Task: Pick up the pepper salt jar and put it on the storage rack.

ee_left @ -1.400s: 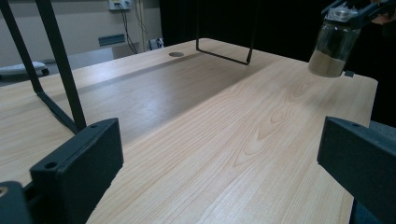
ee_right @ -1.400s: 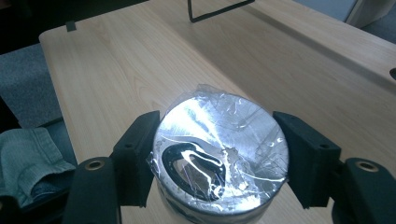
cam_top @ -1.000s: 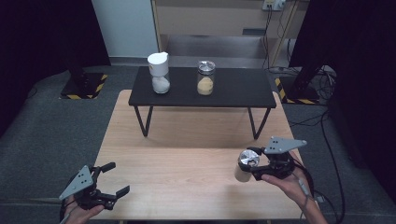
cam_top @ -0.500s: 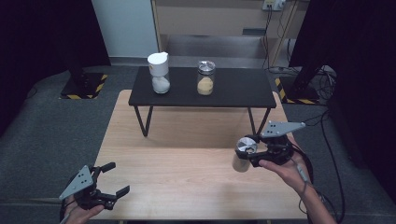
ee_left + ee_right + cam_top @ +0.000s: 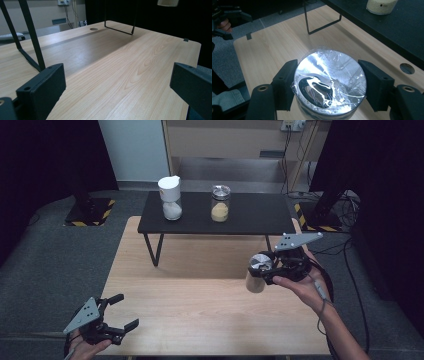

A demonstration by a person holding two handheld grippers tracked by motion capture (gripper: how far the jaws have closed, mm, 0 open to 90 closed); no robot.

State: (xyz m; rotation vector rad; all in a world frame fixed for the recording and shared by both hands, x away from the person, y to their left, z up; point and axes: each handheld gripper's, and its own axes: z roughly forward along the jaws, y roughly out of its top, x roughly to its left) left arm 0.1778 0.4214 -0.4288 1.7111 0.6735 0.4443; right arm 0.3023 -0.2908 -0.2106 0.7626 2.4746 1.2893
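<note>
Since the earlier frame our right claw point(image 5: 266, 270) has lifted the jar point(image 5: 257, 272) off the bench point(image 5: 200, 290), jaws clamped on it just under the shiny lid. It may slip on glass. Left claw point(image 5: 116, 316) rests open, empty.

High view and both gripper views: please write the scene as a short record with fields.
held thing: jar with a shiny lid, clamped at the lid, off the table
right gripper: jaws shut on the jar
left gripper: jaws open, nothing between them
wooden table: bears the black shelf
on shelf: white-lidded jar, jar of yellow grains
</note>
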